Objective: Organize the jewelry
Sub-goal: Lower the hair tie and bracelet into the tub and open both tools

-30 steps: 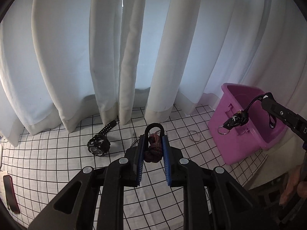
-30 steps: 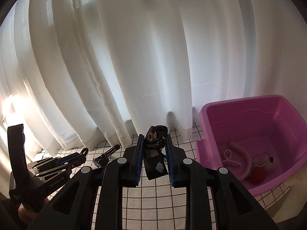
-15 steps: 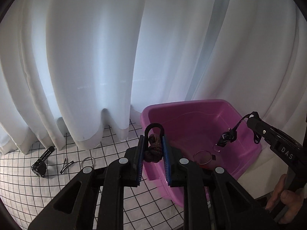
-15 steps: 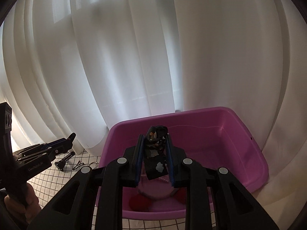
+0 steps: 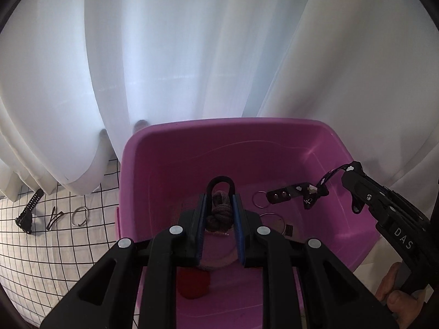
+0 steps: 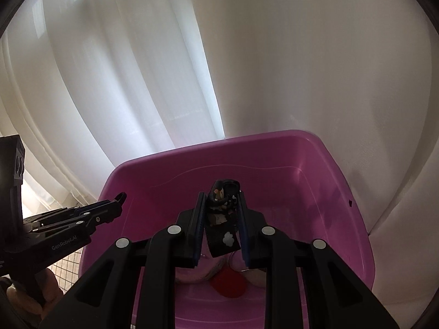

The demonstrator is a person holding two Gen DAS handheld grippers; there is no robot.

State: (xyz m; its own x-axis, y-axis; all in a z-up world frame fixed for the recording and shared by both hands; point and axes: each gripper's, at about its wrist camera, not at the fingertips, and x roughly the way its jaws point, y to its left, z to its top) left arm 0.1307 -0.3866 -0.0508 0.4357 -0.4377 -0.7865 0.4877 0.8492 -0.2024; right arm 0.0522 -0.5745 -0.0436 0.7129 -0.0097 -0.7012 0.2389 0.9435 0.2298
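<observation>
Both grippers hang over the pink tub (image 5: 274, 150) (image 6: 274, 161). My left gripper (image 5: 218, 205) is shut on a braided brown cord bracelet (image 5: 219, 213) with a black loop at its top. My right gripper (image 6: 221, 208) is shut on a black patterned strap keychain (image 6: 221, 219). In the left wrist view that keychain (image 5: 299, 194) dangles from the right gripper (image 5: 348, 171), its metal ring (image 5: 259, 199) hanging above the tub floor. The left gripper (image 6: 119, 198) shows at the tub's left rim in the right wrist view. A red round piece (image 5: 192, 285) (image 6: 229, 283) and a thin ring (image 5: 271, 219) lie in the tub.
White curtains (image 5: 192, 54) hang right behind the tub. On the checked cloth (image 5: 68, 246) to the left lie a black watch (image 5: 28, 211), a dark hair clip (image 5: 55, 216) and a metal ring (image 5: 80, 216). A person's fingers (image 5: 395, 293) hold the right gripper's handle.
Both grippers swept to the right from over the checked cloth to above the pink tub, each still carrying its piece. The watch and ring slid to the far left of the left wrist view.
</observation>
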